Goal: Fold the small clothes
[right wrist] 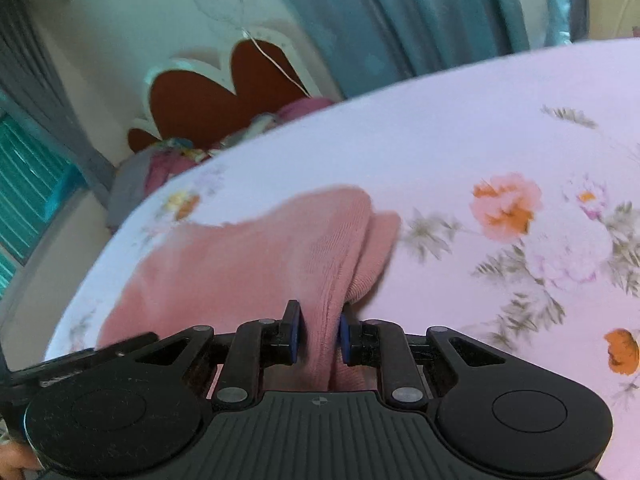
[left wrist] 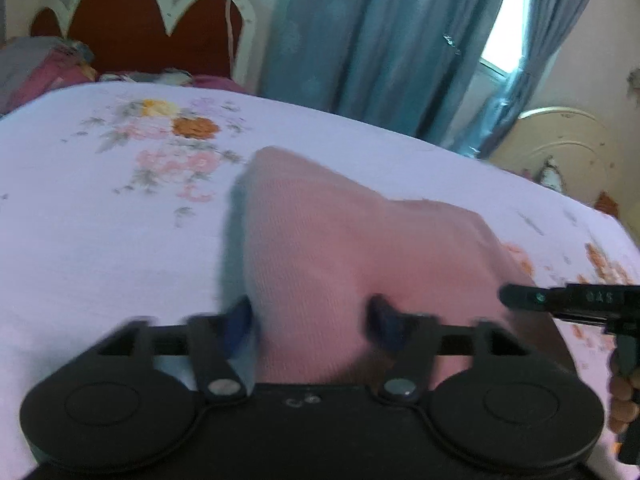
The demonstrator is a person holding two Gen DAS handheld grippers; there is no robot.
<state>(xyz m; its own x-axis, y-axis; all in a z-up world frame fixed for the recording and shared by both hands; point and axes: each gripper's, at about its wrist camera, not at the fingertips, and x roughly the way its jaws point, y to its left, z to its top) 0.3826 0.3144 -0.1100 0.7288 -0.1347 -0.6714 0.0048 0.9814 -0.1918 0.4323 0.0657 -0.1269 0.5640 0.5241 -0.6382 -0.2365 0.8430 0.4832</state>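
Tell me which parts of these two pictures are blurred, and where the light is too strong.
Left wrist view: the left tongs and pink garment are smeared by motion; the window between the blue curtains is blown out. Right wrist view: the right tongs look sharper, the garment's far edge and the floral bedsheet are soft; fisheye bends the bed edge.

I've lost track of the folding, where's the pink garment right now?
The pink garment lies on the floral bedsheet. The right gripper pinches one end, while the other end sits between the fingers of the left gripper.
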